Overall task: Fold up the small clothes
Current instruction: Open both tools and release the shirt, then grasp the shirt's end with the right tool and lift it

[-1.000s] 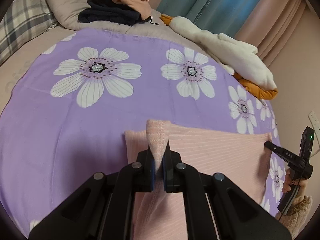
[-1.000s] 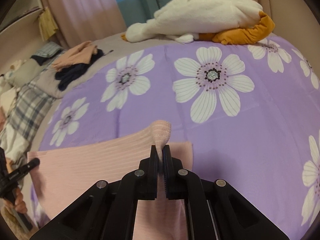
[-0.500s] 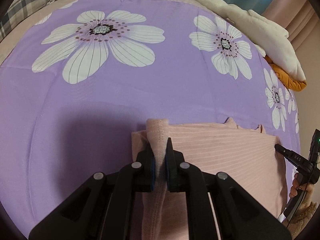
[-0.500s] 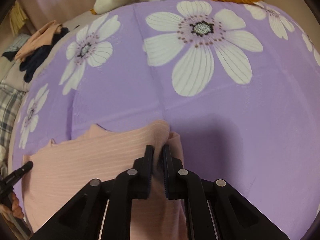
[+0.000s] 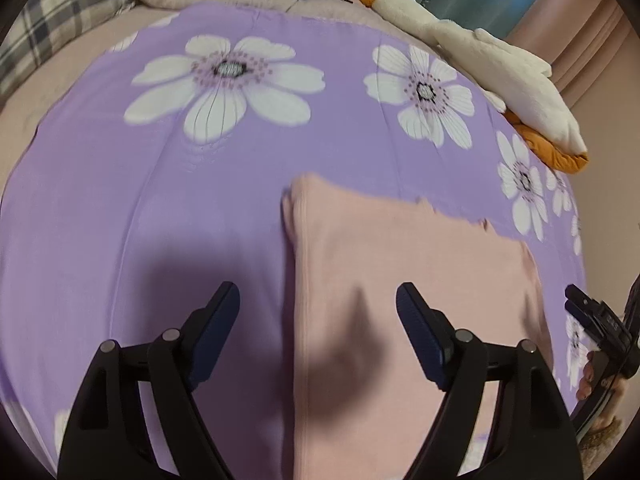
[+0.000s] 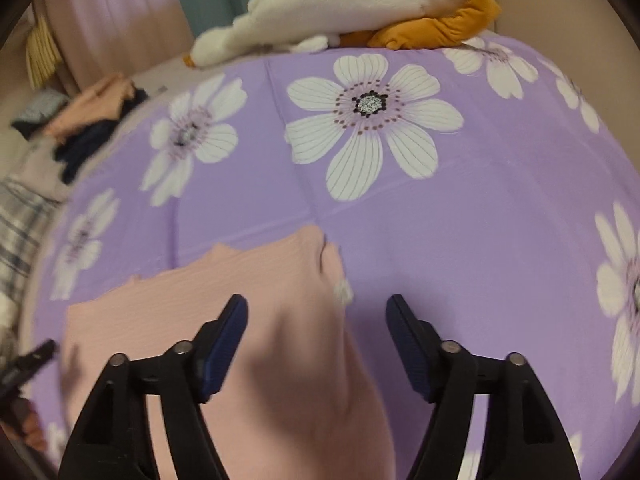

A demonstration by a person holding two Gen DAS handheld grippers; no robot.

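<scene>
Both the left hand-held gripper (image 5: 318,306) and right hand-held gripper (image 6: 316,318) hung spread wide, empty, above the garment (image 5: 400,280): soft, light, limp; best pinched at corners.

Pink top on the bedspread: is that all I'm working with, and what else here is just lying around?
In the job:
pink top
left gripper, open
right gripper, open

Lying about:
plush goose
pile of dark and peach clothes
plaid pillow

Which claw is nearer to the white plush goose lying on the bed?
Right. The right claw hangs over the pink garment's goose-side edge; the left claw is over the edge farther from the plush goose.
</scene>
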